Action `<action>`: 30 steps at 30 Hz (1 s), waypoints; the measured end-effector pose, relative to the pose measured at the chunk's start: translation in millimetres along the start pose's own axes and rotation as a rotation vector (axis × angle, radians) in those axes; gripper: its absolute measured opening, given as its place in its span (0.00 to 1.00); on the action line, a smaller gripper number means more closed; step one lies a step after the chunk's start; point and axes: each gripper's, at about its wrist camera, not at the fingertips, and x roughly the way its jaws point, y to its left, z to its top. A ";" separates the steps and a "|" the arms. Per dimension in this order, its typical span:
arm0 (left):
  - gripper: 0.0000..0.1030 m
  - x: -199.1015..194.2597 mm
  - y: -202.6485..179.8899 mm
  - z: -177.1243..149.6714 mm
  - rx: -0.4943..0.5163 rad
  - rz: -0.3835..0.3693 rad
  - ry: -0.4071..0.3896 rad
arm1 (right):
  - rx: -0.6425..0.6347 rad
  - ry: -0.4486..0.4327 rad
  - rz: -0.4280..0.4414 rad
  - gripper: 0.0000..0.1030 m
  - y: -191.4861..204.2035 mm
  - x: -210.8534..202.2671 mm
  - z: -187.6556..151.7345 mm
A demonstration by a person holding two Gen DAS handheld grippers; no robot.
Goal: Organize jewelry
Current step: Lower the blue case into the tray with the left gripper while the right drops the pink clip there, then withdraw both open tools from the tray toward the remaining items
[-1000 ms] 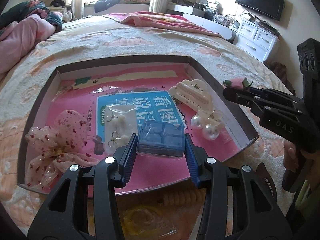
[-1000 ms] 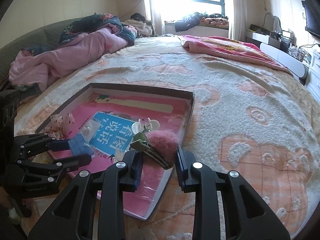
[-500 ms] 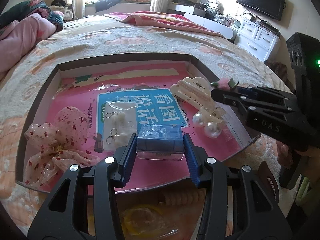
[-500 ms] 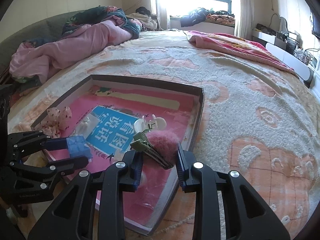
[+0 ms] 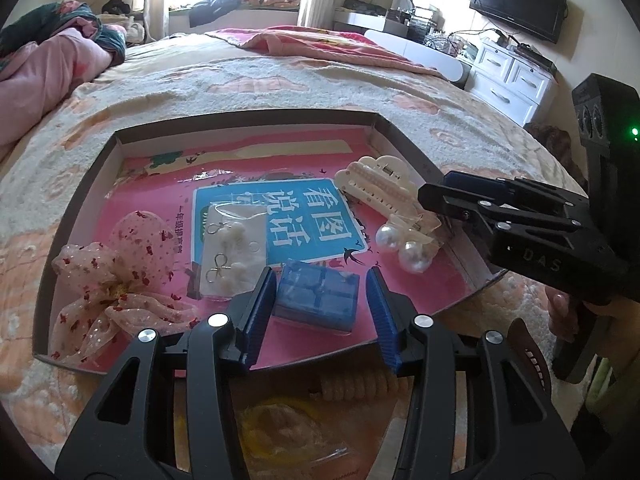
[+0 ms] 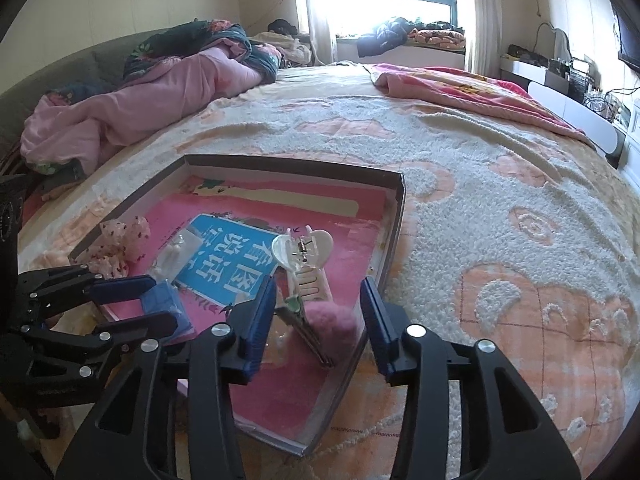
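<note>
some things are hard to see. at the bottom of the left wrist view, a yellow thing in a clear bag [image 5: 280, 428] and a ribbed cream thing [image 5: 352, 386] sit half hidden behind the left tongs [image 5: 322, 300]; what they are cannot be told. at the right edge only part of a hand [image 5: 564, 316] shows, on the handle of the right tongs [image 5: 436, 196]. the edges of both views are cut off by a dark round rim.

the left wrist view shows things clearly that look small or hidden in the other view: the two pearl balls [image 5: 402, 246], the little bag of earrings [image 5: 234, 248] and the pink spotted bow [image 5: 116, 280], all lying in the tray [image 5: 248, 124] on the bed [image 5: 280, 84]. the cream claw clip [image 5: 376, 186] lies in the upper right of the tray. the right wrist view shows the pink fluffy hair clip [image 6: 326, 322], which the left wrist view does not show; there the right tongs' black arms cover that spot.

the left tongs are apart and opening. the blue box [image 5: 316, 296] lies on the pink tray floor between the pads, at the bottom middle of the frame. a gap shows on the right side; on the left side the box is very close and a touch cannot be told.

the right tongs [image 6: 318, 312] are apart and opening too. the pink fluffy hair clip lies between the pads, near the tray's right wall, with gaps on both sides.
</note>
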 end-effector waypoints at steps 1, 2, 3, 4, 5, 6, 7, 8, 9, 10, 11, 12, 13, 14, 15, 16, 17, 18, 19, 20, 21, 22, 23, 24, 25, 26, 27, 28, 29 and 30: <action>0.41 -0.8 -0.2 -0.1 -0.001 0.002 -0.002 | -0.002 -0.003 -0.001 0.44 0.6 -1.2 -0.3; 0.43 -2.3 -0.1 -0.5 -0.003 0.006 -0.005 | -0.001 -0.007 -0.002 0.45 0.7 -2.8 -0.4; 0.43 -3.1 -0.2 -0.2 -0.004 0.009 -0.007 | 0.001 -0.010 -0.002 0.46 0.6 -3.9 -0.8; 0.44 -3.9 -0.1 0.1 -0.005 0.012 -0.009 | 0.003 -0.012 -0.005 0.51 -0.2 -5.4 -1.0; 0.46 -4.9 0.1 0.5 -0.007 0.015 -0.013 | 0.007 -0.014 -0.008 0.54 -0.8 -6.4 -1.1; 0.47 -6.1 0.6 0.7 -0.009 0.017 -0.016 | 0.015 -0.019 -0.011 0.55 -2.9 -8.4 -1.4; 0.49 -7.5 0.9 1.1 -0.011 0.020 -0.021 | 0.021 -0.021 -0.011 0.56 -4.5 -9.8 -1.6; 0.50 -8.8 1.5 1.3 -0.012 0.021 -0.023 | 0.027 -0.024 -0.012 0.57 -6.0 -11.5 -1.9; 0.50 -10.2 1.4 1.8 -0.014 0.024 -0.028 | 0.031 -0.028 -0.014 0.58 -7.2 -13.3 -1.9; 0.51 -12.1 1.5 1.5 -0.015 0.025 -0.030 | 0.035 -0.034 -0.017 0.61 -8.2 -15.4 -2.0; 0.54 -13.6 1.8 1.6 -0.018 0.028 -0.033 | 0.039 -0.042 -0.022 0.65 -9.0 -17.9 -2.1; 0.54 -15.2 1.7 1.2 -0.019 0.029 -0.035 | 0.043 -0.048 -0.027 0.68 -9.8 -20.1 -1.9; 0.55 -17.3 1.7 0.7 -0.020 0.032 -0.039 | 0.048 -0.055 -0.030 0.72 -10.7 -22.6 -2.0; 0.58 -19.5 1.8 0.1 -0.021 0.036 -0.043 | 0.056 -0.064 -0.030 0.75 -11.8 -25.8 -2.3; 0.60 -21.1 2.0 0.1 -0.022 0.038 -0.045 | 0.062 -0.071 -0.032 0.76 -12.2 -28.1 -2.7; 0.64 -22.8 2.1 0.1 -0.024 0.042 -0.050 | 0.065 -0.076 -0.034 0.78 -12.5 -30.2 -3.1; 0.67 -25.0 2.4 0.0 -0.028 0.047 -0.056 | 0.065 -0.082 -0.036 0.79 -12.3 -32.3 -3.5; 0.69 -26.7 3.6 0.1 -0.032 0.050 -0.060 | 0.064 -0.086 -0.040 0.80 -11.8 -34.3 -4.0; 0.72 -29.2 4.5 0.2 -0.040 0.054 -0.066 | 0.063 -0.090 -0.044 0.81 -11.4 -35.9 -4.7; 0.76 -32.1 5.6 0.4 -0.050 0.056 -0.073 | 0.062 -0.092 -0.048 0.83 -10.9 -37.5 -5.2; 0.79 -34.3 6.3 0.1 -0.058 0.060 -0.079 | 0.063 -0.095 -0.050 0.83 -10.5 -38.9 -5.8; 0.83 -37.7 7.5 0.1 -0.068 0.069 -0.089 | 0.064 -0.100 -0.050 0.84 -10.2 -41.1 -6.5; 0.86 -41.2 8.4 0.4 -0.074 0.079 -0.098 | 0.065 -0.105 -0.050 0.84 -9.6 -43.4 -7.1; 0.89 -43.6 9.8 0.5 -0.079 0.084 -0.104 | 0.065 -0.110 -0.052 0.84 -8.8 -45.6 -7.2; 0.89 -46.3 10.5 0.5 -0.083 0.088 -0.112 | 0.065 -0.116 -0.053 0.84 -8.4 -47.5 -7.7; 0.89 -49.4 11.1 0.4 -0.088 0.089 -0.119 | 0.064 -0.122 -0.055 0.85 -7.4 -49.7 -8.2; 0.89 -53.7 11.9 0.0 -0.094 0.096 -0.131 | 0.064 -0.128 -0.057 0.86 -7.0 -52.0 -9.2; 0.89 -56.7 12.2 -0.6 -0.097 0.103 -0.138 | 0.064 -0.134 -0.057 0.86 -6.2 -54.1 -9.7; 0.89 -59.7 12.1 -1.2 -0.098 0.113 -0.144 | 0.064 -0.138 -0.057 0.87 -5.7 -55.6 -9.8; 0.89 -61.5 11.8 -1.7 -0.098 0.118 -0.145 | 0.065 -0.144 -0.057 0.87 -5.0 -58.0 -10.5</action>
